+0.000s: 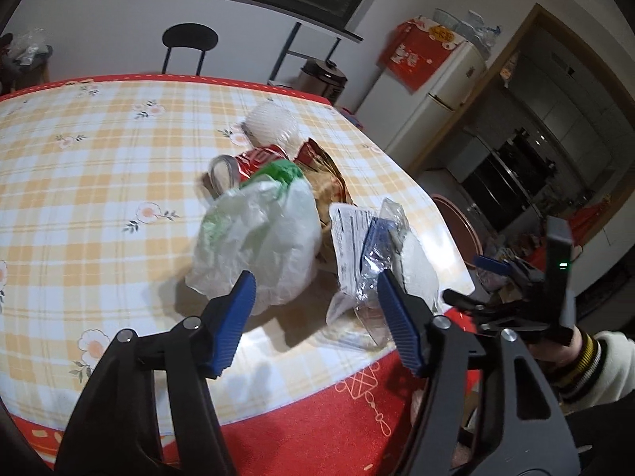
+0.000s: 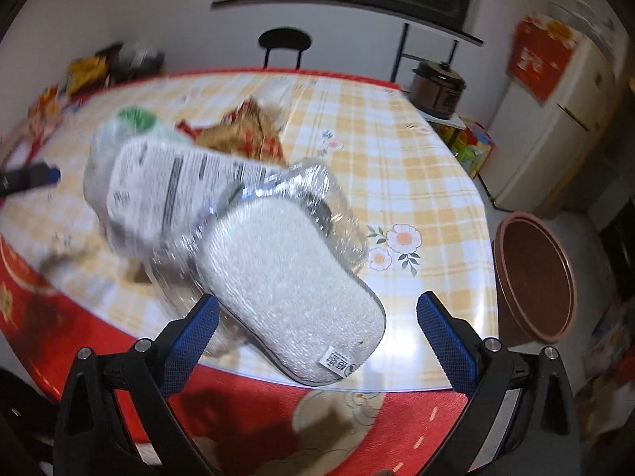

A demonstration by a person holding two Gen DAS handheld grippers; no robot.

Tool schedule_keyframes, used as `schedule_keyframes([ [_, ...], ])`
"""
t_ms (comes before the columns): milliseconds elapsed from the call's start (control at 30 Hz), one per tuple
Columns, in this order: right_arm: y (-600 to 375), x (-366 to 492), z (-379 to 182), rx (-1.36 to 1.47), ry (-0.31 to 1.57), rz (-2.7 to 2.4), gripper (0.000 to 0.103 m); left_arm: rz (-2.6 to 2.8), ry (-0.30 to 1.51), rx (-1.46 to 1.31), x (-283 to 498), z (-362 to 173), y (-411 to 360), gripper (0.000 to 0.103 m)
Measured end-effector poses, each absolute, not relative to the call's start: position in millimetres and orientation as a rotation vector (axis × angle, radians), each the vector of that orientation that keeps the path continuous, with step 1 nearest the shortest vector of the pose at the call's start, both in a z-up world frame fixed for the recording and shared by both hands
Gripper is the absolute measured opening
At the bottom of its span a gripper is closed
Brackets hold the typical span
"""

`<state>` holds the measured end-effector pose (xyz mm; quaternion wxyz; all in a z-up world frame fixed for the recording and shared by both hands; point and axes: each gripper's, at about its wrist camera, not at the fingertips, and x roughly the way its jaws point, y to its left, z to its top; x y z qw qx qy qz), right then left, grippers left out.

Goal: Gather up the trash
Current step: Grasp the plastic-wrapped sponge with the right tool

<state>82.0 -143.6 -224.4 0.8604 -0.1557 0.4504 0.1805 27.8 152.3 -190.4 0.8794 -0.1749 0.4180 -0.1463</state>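
Note:
A heap of trash lies on the checked tablecloth [image 1: 99, 182]: a white and green plastic bag [image 1: 262, 238], a crushed red can [image 1: 254, 158], a brown snack wrapper [image 1: 329, 186] and a white foam ball [image 1: 272, 125]. A clear wrapper with a printed label [image 1: 349, 238] holds a white pad [image 2: 285, 289]. My left gripper [image 1: 317, 309] hangs open just before the bag and the wrapper, its pads pressing on nothing. My right gripper [image 2: 317, 329] is open over the table's near edge, and the white pad lies between its fingers without touching them. It also shows in the left wrist view [image 1: 500, 267].
A brown round bin [image 2: 532, 277] stands on the floor right of the table. A black chair [image 1: 190, 45] is behind the table, a cooker pot [image 2: 436, 83] and a white fridge [image 2: 555, 127] further right. A sleeved hand [image 1: 587, 357] holds the right gripper.

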Motion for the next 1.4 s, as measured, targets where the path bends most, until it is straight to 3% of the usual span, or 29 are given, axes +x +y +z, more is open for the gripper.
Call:
schedule_keyframes([
  [700,-121.4,96.2,-265.6,-0.774,0.888,0.798,0.098,-0.231,0.908,-0.481,26.6,-208.1,125.0,0.06],
  [1033,-129.9,117.7,-270.5,-0.676,0.963,0.948,0.097,-0.188,0.949,-0.538,14.2,-221.0,99.9,0.06],
  [1100,-131.8,120.7,-271.9,-0.66,0.972,0.961,0.088,-0.181,0.952,-0.553,12.6,-223.0,95.6,0.06],
  [1400,-159.8,130.6,-258.4,-0.433,1.014,0.976,0.086,-0.199,0.98,-0.59,17.5,-236.3,80.3,0.06],
])
